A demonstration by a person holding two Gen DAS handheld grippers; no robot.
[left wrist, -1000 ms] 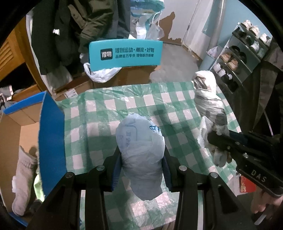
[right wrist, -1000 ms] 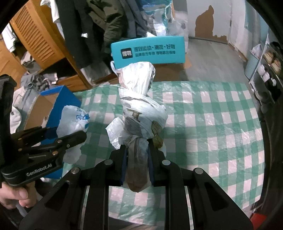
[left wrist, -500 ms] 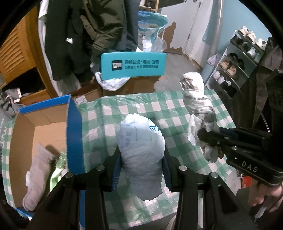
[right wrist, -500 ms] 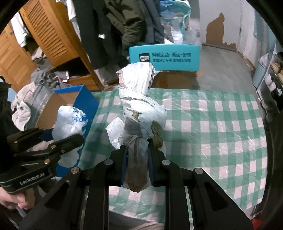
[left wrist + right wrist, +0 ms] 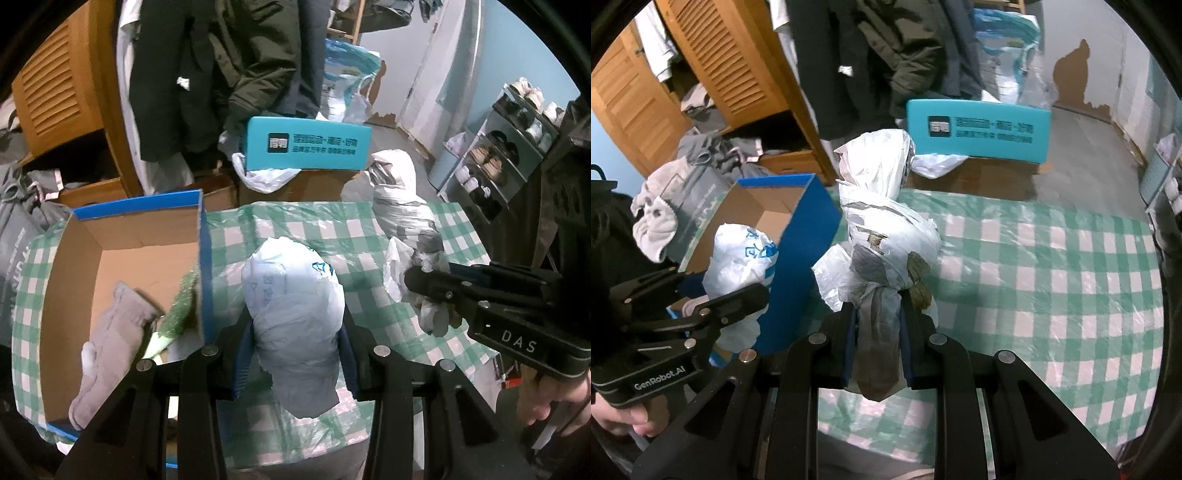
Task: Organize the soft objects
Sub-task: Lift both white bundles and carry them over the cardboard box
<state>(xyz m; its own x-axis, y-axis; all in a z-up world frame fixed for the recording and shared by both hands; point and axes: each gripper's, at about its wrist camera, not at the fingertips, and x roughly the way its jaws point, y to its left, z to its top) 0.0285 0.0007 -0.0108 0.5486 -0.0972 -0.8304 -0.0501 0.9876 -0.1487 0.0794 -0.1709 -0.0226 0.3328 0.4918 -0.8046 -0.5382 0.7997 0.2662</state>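
Observation:
My left gripper (image 5: 297,334) is shut on a pale blue-white plastic bag bundle (image 5: 295,295), held above the green checked tablecloth (image 5: 351,229) just right of an open cardboard box (image 5: 122,258) with blue outer walls. In the right wrist view my right gripper (image 5: 877,325) is shut on the knotted neck of a white plastic bag bundle (image 5: 882,225) that stands up from its jaws. The same white bundle (image 5: 402,206) shows at the right of the left wrist view, the blue-white bundle (image 5: 742,258) at the left of the right wrist view.
Inside the box lie a grey-pink sock (image 5: 110,332) and a green fuzzy item (image 5: 181,306). A teal box (image 5: 306,144) stands beyond the table's far edge. Hanging coats (image 5: 221,55), a wooden louvred cabinet (image 5: 720,66) and a shoe rack (image 5: 509,147) surround the table.
Both grippers have moved left toward the cardboard box and risen a little, each still holding its bundle. The box now fills more of the left wrist view.

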